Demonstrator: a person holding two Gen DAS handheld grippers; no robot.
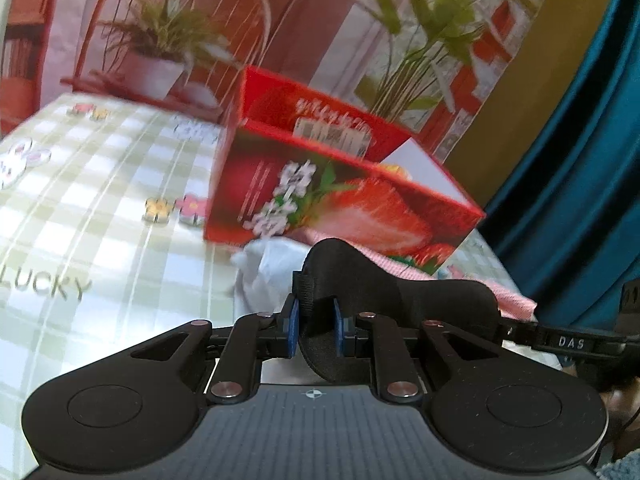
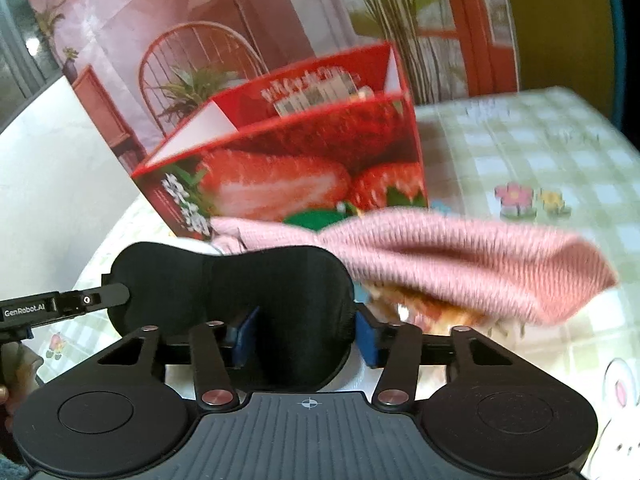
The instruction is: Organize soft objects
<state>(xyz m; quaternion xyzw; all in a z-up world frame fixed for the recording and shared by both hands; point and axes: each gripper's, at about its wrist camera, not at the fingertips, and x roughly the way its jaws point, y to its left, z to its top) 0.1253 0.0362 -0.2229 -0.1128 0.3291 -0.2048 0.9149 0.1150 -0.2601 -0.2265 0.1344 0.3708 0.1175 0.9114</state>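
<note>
holding black eye mask (image 1: 400, 292) in clenched left gripper (image 1: 316, 324) and right gripper (image 2: 306, 334), pink knit (image 2: 460, 248) and white cloth (image 1: 268, 268) still outside strawberry box (image 1: 320, 200).

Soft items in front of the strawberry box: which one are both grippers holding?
The black sleep mask: left gripper and right gripper each pinch an end. The pink knitted piece and the white cloth lie ungripped.

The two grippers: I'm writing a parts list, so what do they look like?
Both the left gripper and right gripper are black, with blue pads, silver pivot pins, round side discs and a ribbed grey base. White lettering marks the outer fingers.
</note>
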